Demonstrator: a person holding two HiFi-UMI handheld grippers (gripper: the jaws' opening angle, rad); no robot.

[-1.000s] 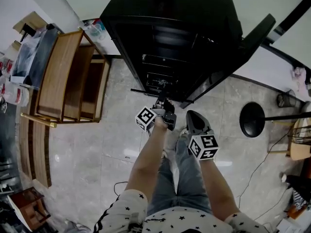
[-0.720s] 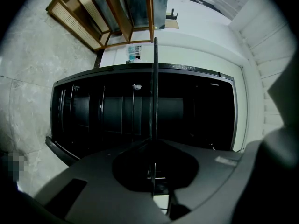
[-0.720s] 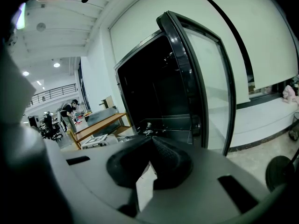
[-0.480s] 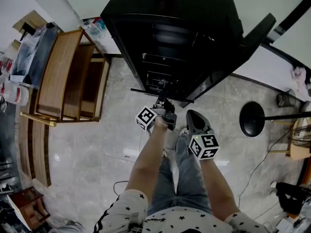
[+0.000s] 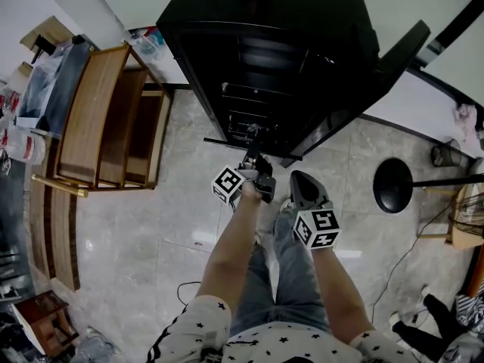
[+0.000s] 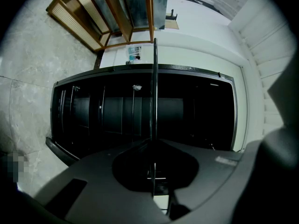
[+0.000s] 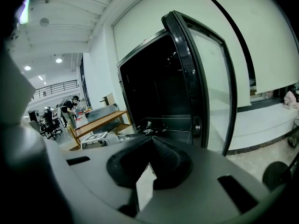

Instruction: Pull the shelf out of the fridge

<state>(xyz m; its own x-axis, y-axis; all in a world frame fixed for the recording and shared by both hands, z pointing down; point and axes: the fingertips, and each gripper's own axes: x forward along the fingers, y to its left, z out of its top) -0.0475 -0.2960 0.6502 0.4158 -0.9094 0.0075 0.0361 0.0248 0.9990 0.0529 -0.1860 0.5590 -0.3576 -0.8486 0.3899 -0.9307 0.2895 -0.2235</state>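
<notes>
The black fridge (image 5: 265, 44) stands with its glass door (image 5: 393, 59) swung open to the right. A thin dark shelf (image 5: 227, 142) sticks out a little past the cabinet's front at floor side. My left gripper (image 5: 255, 159) is shut on the shelf's front edge. In the left gripper view the shelf (image 6: 153, 87) shows edge-on as a thin line that runs between the closed jaws of the left gripper (image 6: 153, 143). My right gripper (image 5: 296, 178) hangs just right of it, apart from the shelf. In its own view the right gripper (image 7: 150, 143) is shut with nothing held, facing the door (image 7: 205, 78).
A wooden rack (image 5: 106, 119) stands left of the fridge. A black round stand base (image 5: 393, 186) and cables lie on the tiled floor to the right. A person's legs (image 5: 431, 320) show at the lower right. The person's own legs are under the grippers.
Both grippers and the shelf stand as before. Someone at the lower right of the head view has walked along the floor.
</notes>
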